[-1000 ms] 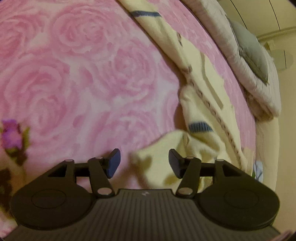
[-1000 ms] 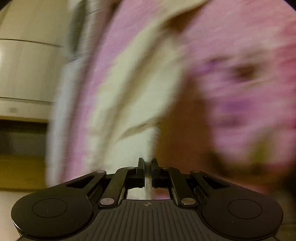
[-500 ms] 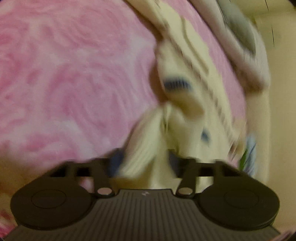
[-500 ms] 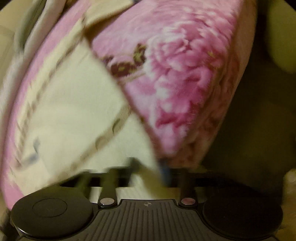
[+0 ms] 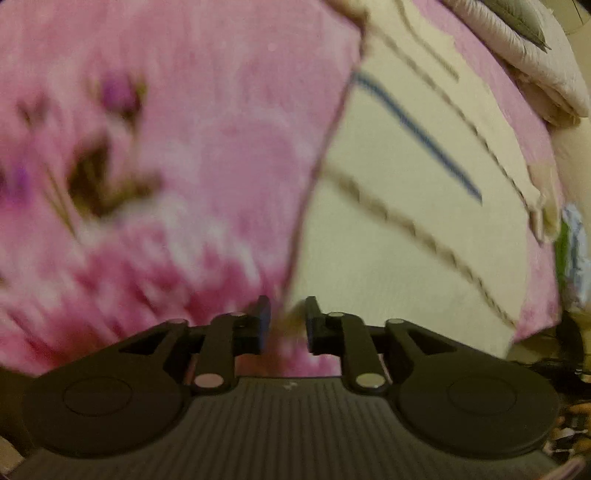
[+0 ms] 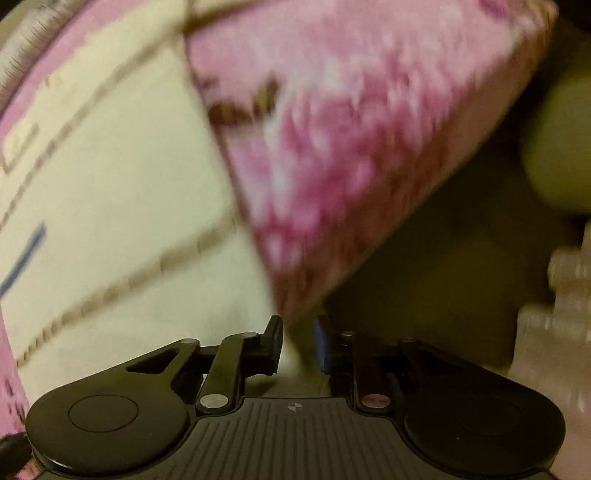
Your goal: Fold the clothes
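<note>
A cream garment (image 5: 406, 221) with a blue stripe and dashed brown seams lies spread flat across a pink rose-print blanket (image 5: 203, 166). My left gripper (image 5: 288, 321) sits at the garment's near left corner, its jaws drawn in close with cream cloth pinched between them. In the right wrist view the same garment (image 6: 110, 184) fills the left half and the blanket (image 6: 351, 129) drops away to the right. My right gripper (image 6: 298, 343) is at the near right corner, jaws narrow with cream cloth running down between them. Both views are blurred.
A folded pale quilt (image 5: 535, 74) with a grey pillow (image 5: 517, 14) lies at the bed's far right. Blue and green items (image 5: 574, 251) sit past the bed's right side. Beyond the blanket's edge is dark floor (image 6: 443, 277) and a pale ribbed object (image 6: 554, 314).
The left gripper went from wide open beside a crumpled corner to closed on it. Both grippers pulled back toward the bed's near edge, and the garment now lies stretched flat.
</note>
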Demonstrator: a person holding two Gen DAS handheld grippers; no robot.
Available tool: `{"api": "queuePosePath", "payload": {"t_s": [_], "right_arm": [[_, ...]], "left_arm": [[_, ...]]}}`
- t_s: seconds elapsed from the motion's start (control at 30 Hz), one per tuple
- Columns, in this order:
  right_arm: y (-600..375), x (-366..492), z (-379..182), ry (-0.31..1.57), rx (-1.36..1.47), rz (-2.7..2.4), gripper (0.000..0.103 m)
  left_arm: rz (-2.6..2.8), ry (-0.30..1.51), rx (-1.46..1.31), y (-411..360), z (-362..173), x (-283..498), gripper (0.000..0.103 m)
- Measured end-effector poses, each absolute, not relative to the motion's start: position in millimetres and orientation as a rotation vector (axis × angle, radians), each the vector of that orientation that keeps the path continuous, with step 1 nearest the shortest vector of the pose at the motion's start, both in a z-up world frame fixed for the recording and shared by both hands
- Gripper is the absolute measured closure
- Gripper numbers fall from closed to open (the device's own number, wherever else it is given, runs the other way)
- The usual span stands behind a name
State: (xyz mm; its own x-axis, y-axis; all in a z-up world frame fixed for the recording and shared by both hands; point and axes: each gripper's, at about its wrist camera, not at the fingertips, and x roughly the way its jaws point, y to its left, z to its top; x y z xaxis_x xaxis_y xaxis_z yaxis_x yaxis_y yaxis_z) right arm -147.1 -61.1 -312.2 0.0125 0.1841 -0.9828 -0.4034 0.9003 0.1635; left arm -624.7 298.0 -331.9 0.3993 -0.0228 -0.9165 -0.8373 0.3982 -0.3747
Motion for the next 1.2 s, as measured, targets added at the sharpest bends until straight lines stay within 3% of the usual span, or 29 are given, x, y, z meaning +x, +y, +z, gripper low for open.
{"api": "queuePosePath", "payload": {"t_s": [0.07, 0.17, 0.4, 0.57, 0.67, 0.8, 1.0, 1.03, 1.07, 1.1, 1.2], "right_arm": [[-54.0, -124.7, -302.0, 1.437, -0.147, 0.47, 0.079], [-29.2, -78.4, -289.6, 1.323, -0.164, 0.533, 0.079], [87.3, 46.6, -289.4, 1.099, -0.301, 0.791, 0.078], [180.7, 113.0, -326.5, 1.083, -0.454, 0.991, 0.058], [223.4, 130.8, -346.7, 1.074, -0.529, 1.089, 0.056], [264.9, 144.1, -371.8, 1.067, -0.568, 1.184, 0.054], [286.9, 146.2, -389.7, 1.102, -0.536, 1.231, 0.053], [287.2, 142.8, -387.9, 1.083, -0.552, 1.25, 0.071], [287.4, 140.0, -386.1, 1.073, -0.565, 1.277, 0.092], [287.7, 136.7, -383.4, 1.074, -0.571, 1.308, 0.1], [295.6, 121.9, -371.3, 0.937, -0.683, 1.329, 0.101]], "left_arm": [[0.641, 0.994, -0.956, 320.3, -311.8, -608.6, 0.082], [0.615, 0.913, -0.853, 358.9, -292.8, -563.7, 0.064], [0.49, 0.876, -0.646, 436.7, -315.3, -399.2, 0.063], [0.397, 0.947, -0.432, 485.4, -336.2, -290.7, 0.063], [0.393, 0.953, -0.317, 509.4, -339.3, -252.8, 0.061], [0.383, 1.003, -0.249, 542.5, -352.6, -230.1, 0.047], [0.333, 1.035, -0.302, 562.3, -381.4, -227.5, 0.05], [0.32, 1.026, -0.319, 563.0, -384.2, -228.9, 0.055], [0.307, 1.017, -0.335, 563.7, -387.1, -230.3, 0.072], [0.294, 1.009, -0.351, 564.3, -390.0, -231.7, 0.082], [0.332, 0.946, -0.36, 567.3, -382.8, -239.2, 0.09]]}}
